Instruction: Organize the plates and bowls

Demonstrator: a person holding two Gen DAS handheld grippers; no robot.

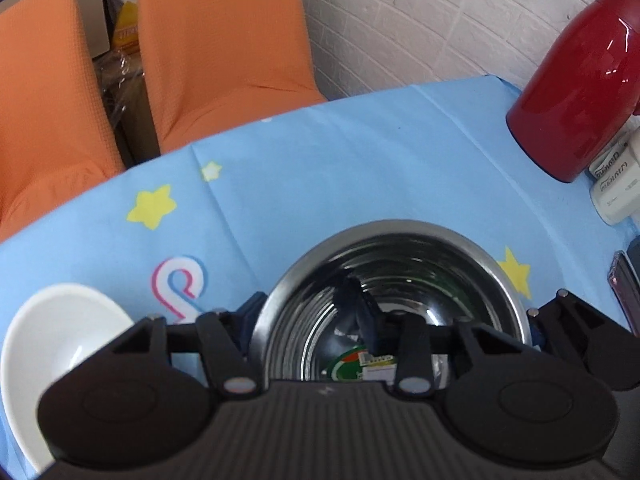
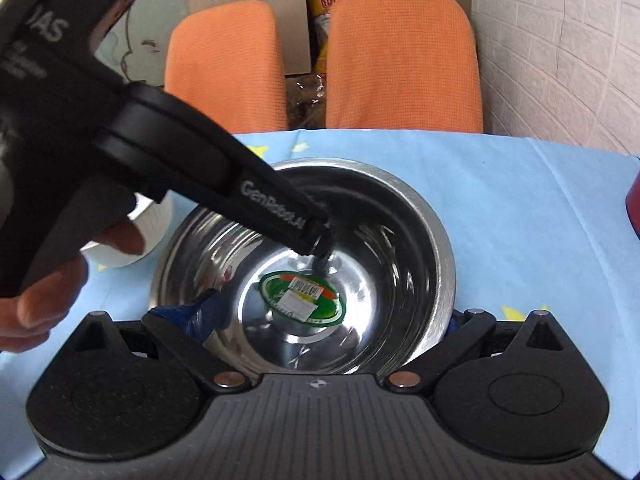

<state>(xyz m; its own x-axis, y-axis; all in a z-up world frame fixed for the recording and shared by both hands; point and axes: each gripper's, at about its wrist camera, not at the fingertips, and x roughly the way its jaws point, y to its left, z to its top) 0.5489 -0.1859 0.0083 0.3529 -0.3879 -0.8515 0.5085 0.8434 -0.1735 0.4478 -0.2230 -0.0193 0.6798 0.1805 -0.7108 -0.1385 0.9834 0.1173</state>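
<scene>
On the blue star-print tablecloth [image 1: 360, 160], one steel bowl [image 2: 400, 208] stands upright at the centre, a green label [image 2: 300, 296] stuck to its inner base. A white bowl [image 1: 60, 320] sits on the cloth to its left, near but apart.

Left gripper [image 1: 302, 296]: jaws drawn narrow and clamped on the steel bowl's wall, one finger [image 1: 354, 296] inside the bowl, the other outside the rim. The right wrist view confirms the tool reaching down into the bowl from the upper left, with a person's hand [image 2: 52, 292] on its handle.

Right gripper [image 2: 325, 318]: jaws spread wide at the near side of the steel bowl. Its left finger [image 2: 196, 316] lies over the near-left rim; the right finger shows just outside the right rim. No pressing contact can be confirmed.

Red flask [image 1: 580, 80]: upright at the far right of the table, white containers [image 1: 616, 188] just beside it. Two orange chairs [image 2: 400, 60] stand behind the table.
</scene>
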